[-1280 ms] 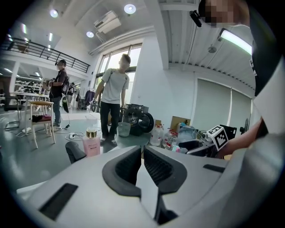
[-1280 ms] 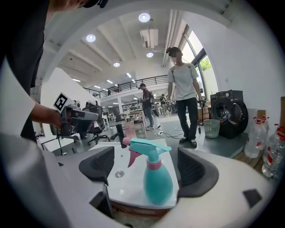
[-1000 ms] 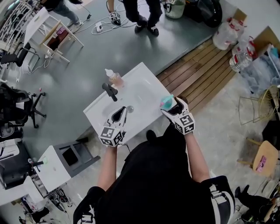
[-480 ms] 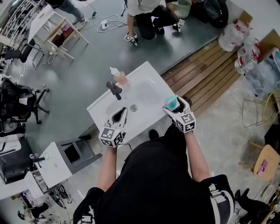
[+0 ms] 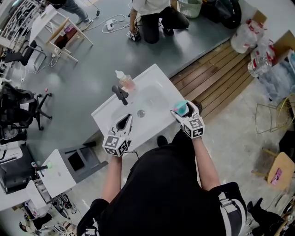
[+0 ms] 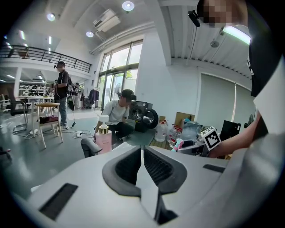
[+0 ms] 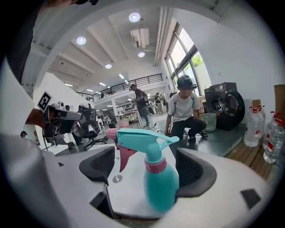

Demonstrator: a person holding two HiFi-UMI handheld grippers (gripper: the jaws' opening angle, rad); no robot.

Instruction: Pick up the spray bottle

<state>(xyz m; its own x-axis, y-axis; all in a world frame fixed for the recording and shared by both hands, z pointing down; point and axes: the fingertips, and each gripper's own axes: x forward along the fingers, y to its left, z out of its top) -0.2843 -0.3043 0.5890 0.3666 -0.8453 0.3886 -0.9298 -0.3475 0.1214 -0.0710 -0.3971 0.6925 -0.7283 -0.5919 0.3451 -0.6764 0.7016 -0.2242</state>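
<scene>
A teal spray bottle (image 5: 179, 108) with a pink nozzle stands at the right front corner of the white sink (image 5: 156, 77). My right gripper (image 5: 183, 113) reaches around it from the near side. In the right gripper view the spray bottle (image 7: 160, 178) sits between the wide-apart jaws of the right gripper (image 7: 148, 168). It is close against the right pad and clear of the left pad. My left gripper (image 5: 125, 120) hovers over the sink's front left part, and the left gripper (image 6: 142, 151) has its jaws pressed together with nothing in them.
A black faucet (image 5: 120, 94) and a pink soap dispenser (image 5: 125, 82) stand at the sink's far left edge. The drain (image 5: 141, 113) lies mid-basin. A person (image 5: 154, 14) crouches on the floor beyond. Wooden decking (image 5: 216, 73) and water jugs (image 5: 244, 37) are to the right.
Both grippers keep their places at the sink, the right one still around the bottle. The person in the background has gone from standing to crouching.
</scene>
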